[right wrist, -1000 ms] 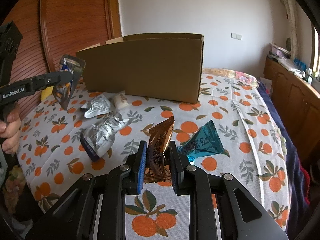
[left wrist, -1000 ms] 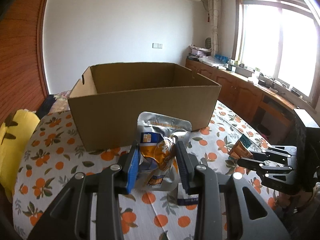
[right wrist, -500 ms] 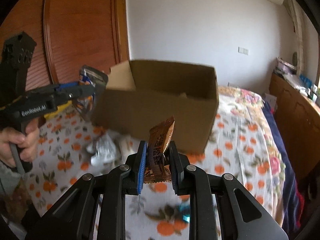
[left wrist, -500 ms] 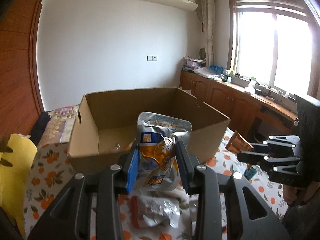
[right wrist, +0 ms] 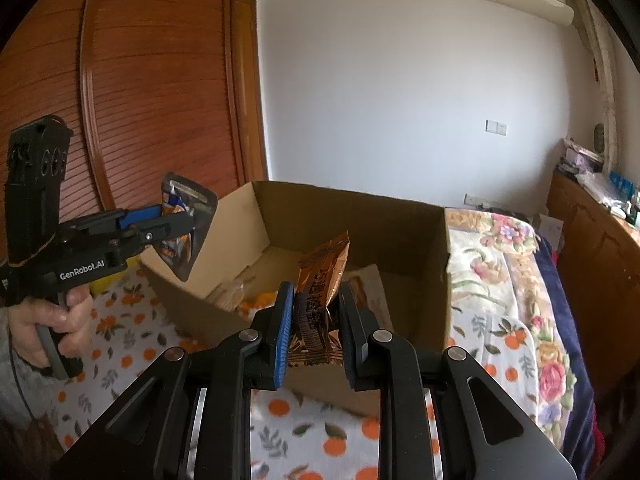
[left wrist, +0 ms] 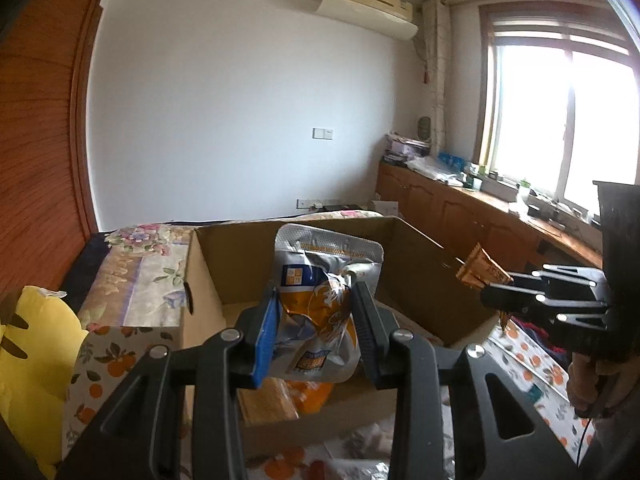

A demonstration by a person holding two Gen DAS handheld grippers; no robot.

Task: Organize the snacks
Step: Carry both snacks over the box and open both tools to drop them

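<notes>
Snack pouch between left tool pads

Daylight floods through the window, blowing it out white on my left feed. Both views bend hard at the edges; the tablecloth looks slightly blurred.

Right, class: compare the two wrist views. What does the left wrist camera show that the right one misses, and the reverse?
Left wrist only: the bright window and a yellow cushion.
Right wrist only: the slatted wooden door and the hand holding the left gripper.
Both: the cardboard box, the silver pouch, the brown snack packet and the air conditioner.
</notes>
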